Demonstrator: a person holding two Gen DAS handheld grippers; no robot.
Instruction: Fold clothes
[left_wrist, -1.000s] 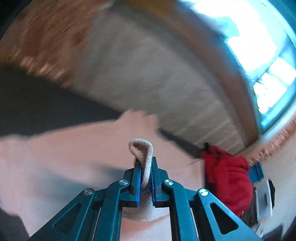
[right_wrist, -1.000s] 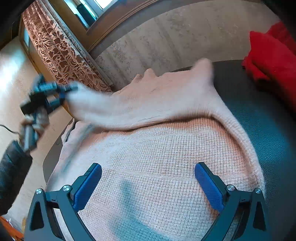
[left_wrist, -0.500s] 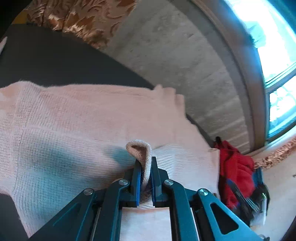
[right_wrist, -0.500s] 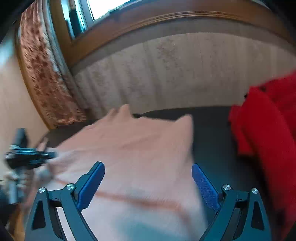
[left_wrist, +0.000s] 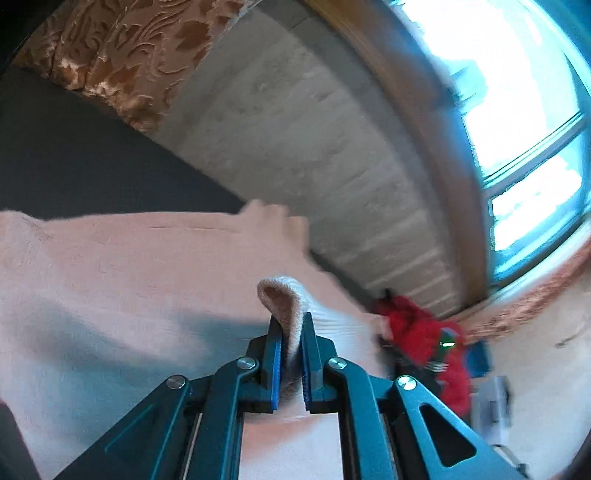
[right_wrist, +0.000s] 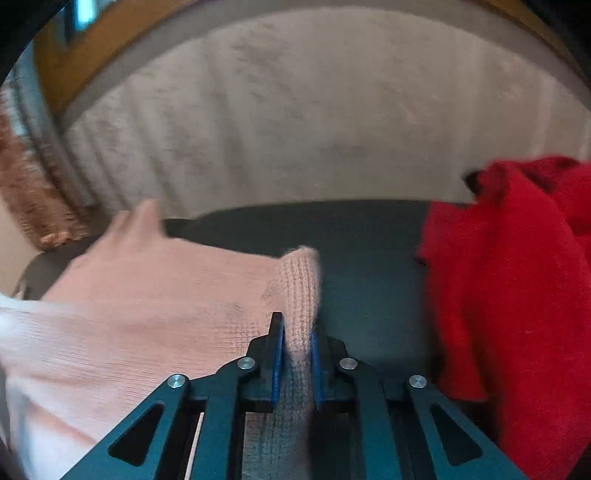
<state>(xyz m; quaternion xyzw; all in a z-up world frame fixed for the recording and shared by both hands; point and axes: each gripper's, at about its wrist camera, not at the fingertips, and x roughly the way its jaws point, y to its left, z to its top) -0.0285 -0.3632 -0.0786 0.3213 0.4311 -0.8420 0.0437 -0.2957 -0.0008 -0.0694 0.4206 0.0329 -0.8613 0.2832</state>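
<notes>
Left wrist view: the left gripper (left_wrist: 289, 325) has its blue fingers (left_wrist: 274, 363) pinched tight on a folded lip of the pink knit sweater (left_wrist: 122, 280), which loops up above the fingertips. Beyond them the sweater spreads flat over the dark table (left_wrist: 74, 166), its far edge near the pale wall (left_wrist: 295, 147). A red garment (left_wrist: 421, 332) is heaped at the table's right end, below a bright window (left_wrist: 517, 110), with a patterned brown curtain (left_wrist: 122, 59) hanging at upper left.

Right wrist view: the right gripper (right_wrist: 297, 328) has just been closing and now has its fingers (right_wrist: 277, 358) clamped on the sweater's (right_wrist: 147, 295) right-hand corner, with knit fabric standing up between the fingertips. The rest of the sweater stretches away to the left across the table (right_wrist: 362, 258), blurred. The red garment (right_wrist: 517, 295) lies just to the right, apart from the pink one, with bare tabletop between them. Behind stands the same pale wall (right_wrist: 314, 110) under a wooden window frame (right_wrist: 55, 59).
</notes>
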